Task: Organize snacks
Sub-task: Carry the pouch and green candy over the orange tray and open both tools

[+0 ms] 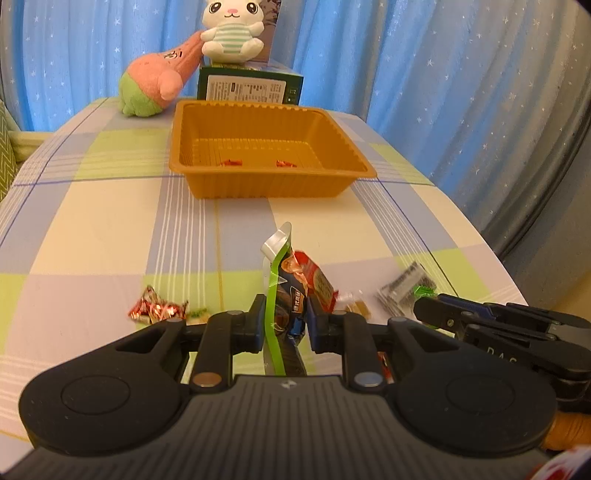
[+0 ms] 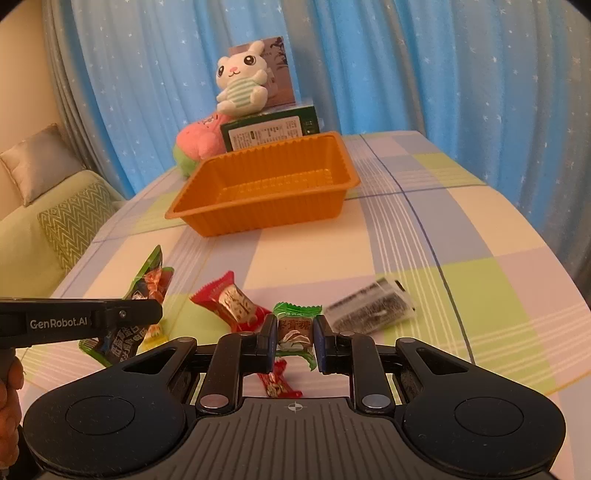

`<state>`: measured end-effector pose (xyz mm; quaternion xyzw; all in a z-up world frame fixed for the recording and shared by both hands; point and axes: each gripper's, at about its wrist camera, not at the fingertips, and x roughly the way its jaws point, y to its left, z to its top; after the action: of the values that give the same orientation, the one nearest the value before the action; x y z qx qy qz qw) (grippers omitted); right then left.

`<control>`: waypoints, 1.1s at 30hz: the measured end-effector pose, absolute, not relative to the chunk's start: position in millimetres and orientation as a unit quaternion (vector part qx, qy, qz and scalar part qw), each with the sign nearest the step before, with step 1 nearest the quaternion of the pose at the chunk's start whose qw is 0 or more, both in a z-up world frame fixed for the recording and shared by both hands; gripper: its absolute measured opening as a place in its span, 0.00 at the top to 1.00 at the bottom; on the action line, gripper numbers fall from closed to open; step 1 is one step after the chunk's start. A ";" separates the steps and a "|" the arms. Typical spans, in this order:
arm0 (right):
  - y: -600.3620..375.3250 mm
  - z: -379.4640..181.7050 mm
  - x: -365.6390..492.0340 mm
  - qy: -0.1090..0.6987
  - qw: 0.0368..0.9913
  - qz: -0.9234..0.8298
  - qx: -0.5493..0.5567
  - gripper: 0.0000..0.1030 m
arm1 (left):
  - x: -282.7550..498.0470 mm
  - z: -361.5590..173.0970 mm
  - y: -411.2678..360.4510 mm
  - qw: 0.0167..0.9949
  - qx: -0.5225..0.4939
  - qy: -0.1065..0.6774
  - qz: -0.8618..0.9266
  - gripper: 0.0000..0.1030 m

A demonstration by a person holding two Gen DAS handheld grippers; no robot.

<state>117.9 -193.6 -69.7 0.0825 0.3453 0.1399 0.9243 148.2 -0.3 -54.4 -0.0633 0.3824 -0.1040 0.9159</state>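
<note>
An orange tray stands mid-table with two small red candies inside; it also shows in the right wrist view. My left gripper is shut on a green-edged snack packet, held upright; the packet also shows in the right wrist view. My right gripper is shut on a green-wrapped candy just above the cloth. The right gripper also shows in the left wrist view. Red candies lie at the left. A red-wrapped snack and a dark sachet lie near my right gripper.
A pink-and-green plush, a white rabbit plush and a green box stand behind the tray. Blue star curtains hang behind. A green sofa is at the left. The checked cloth covers the table.
</note>
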 end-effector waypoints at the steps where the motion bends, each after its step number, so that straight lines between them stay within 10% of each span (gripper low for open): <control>1: -193.0 -68.4 120.4 0.344 0.925 0.141 0.082 0.80 | 150.9 -53.3 0.7 0.917 -0.062 0.381 -0.104 0.81; 33: -176.9 -42.6 251.5 0.298 0.938 0.166 0.057 0.80 | 264.4 -39.5 22.0 0.938 -0.058 0.331 -0.089 0.81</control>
<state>251.5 -176.9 -42.6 0.0566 0.2980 0.1655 0.9384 264.4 22.0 -39.5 -0.0580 0.3312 -0.0886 0.9376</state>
